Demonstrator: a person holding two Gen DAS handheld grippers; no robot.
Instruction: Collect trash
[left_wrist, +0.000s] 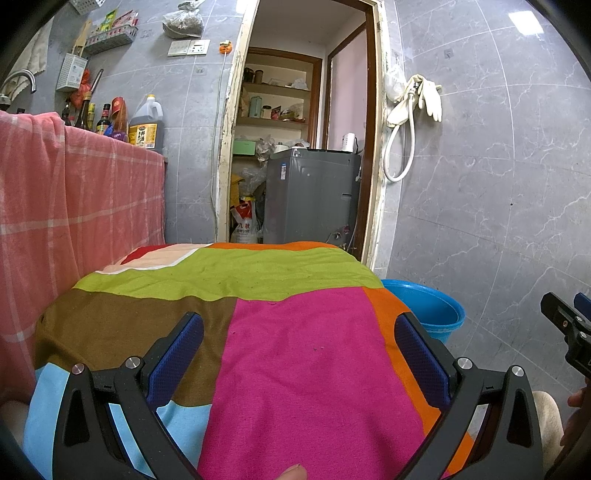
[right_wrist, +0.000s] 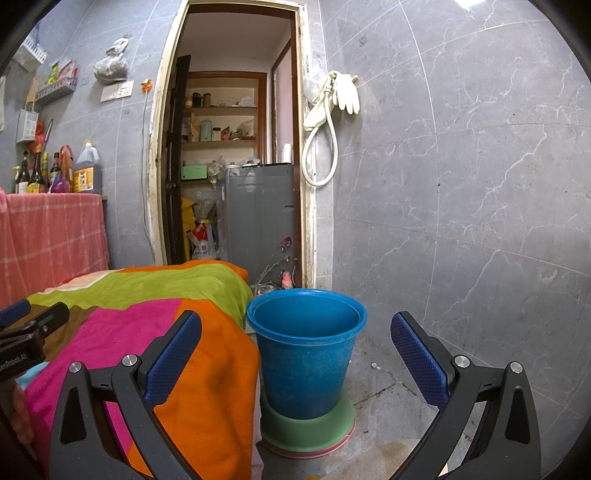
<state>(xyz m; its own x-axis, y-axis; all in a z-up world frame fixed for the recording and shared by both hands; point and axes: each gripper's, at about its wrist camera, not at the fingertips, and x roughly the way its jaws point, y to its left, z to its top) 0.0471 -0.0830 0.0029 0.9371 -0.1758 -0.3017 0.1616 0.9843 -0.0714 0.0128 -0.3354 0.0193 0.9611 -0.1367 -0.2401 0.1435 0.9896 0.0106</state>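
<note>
A blue plastic bucket (right_wrist: 306, 347) stands on a green and pink base on the floor, right of a table under a patchwork cloth (right_wrist: 166, 295). Its inside looks empty. My right gripper (right_wrist: 295, 332) is open and empty, facing the bucket from a little above. My left gripper (left_wrist: 299, 332) is open and empty over the cloth's pink patch (left_wrist: 306, 369). The bucket's rim shows at the table's right edge in the left wrist view (left_wrist: 432, 302). No loose trash shows on the cloth. The right gripper's tip shows at the far right of the left wrist view (left_wrist: 565, 321).
A pink checked cloth (left_wrist: 74, 206) covers a counter on the left with bottles (left_wrist: 146, 125). A doorway behind leads to a grey washing machine (left_wrist: 314, 195) and shelves. White gloves and a hose (right_wrist: 332, 110) hang on the grey tiled wall.
</note>
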